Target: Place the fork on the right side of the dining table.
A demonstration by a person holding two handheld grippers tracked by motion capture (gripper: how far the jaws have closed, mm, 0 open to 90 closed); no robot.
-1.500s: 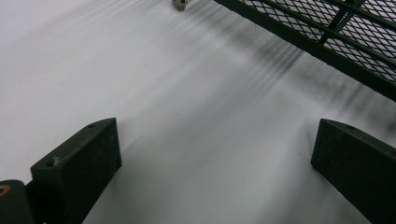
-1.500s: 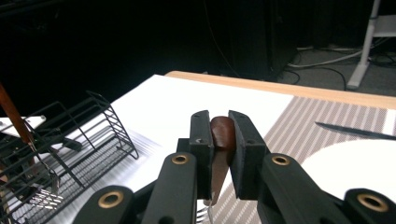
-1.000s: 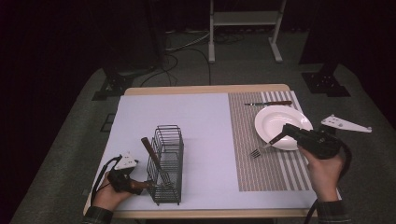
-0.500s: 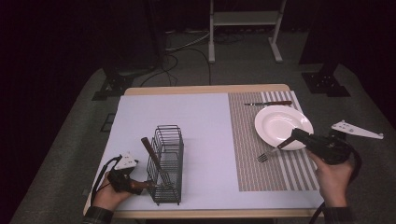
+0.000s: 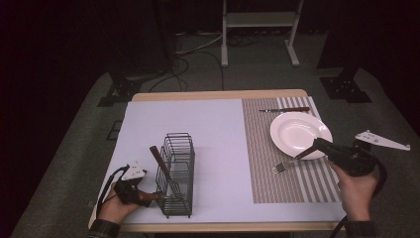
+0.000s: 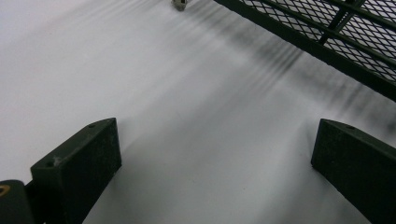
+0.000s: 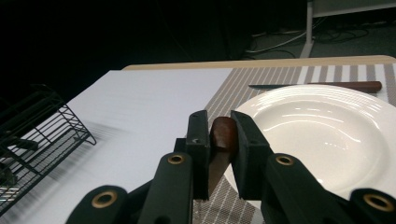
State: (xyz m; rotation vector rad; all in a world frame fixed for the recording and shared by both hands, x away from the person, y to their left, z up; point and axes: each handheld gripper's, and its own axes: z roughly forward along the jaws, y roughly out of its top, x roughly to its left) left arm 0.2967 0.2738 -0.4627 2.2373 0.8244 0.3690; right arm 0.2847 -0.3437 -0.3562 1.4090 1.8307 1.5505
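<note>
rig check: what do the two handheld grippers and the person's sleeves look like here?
Both grippers are black. The right gripper has two flat rectangular jaws on arms with brass-coloured rivets; in the high view a grey three-cornered plate sits on top and a black cable loops off it. The left gripper carries a smaller pale plate and a black cable, with wedge-shaped matte black jaws. Dark plaid cuff at the left wrist.

Left hand-held gripper (image 5: pixel 153 196) jaws wide apart, right hand-held gripper (image 5: pixel 313 147) seemingly clamped
</note>
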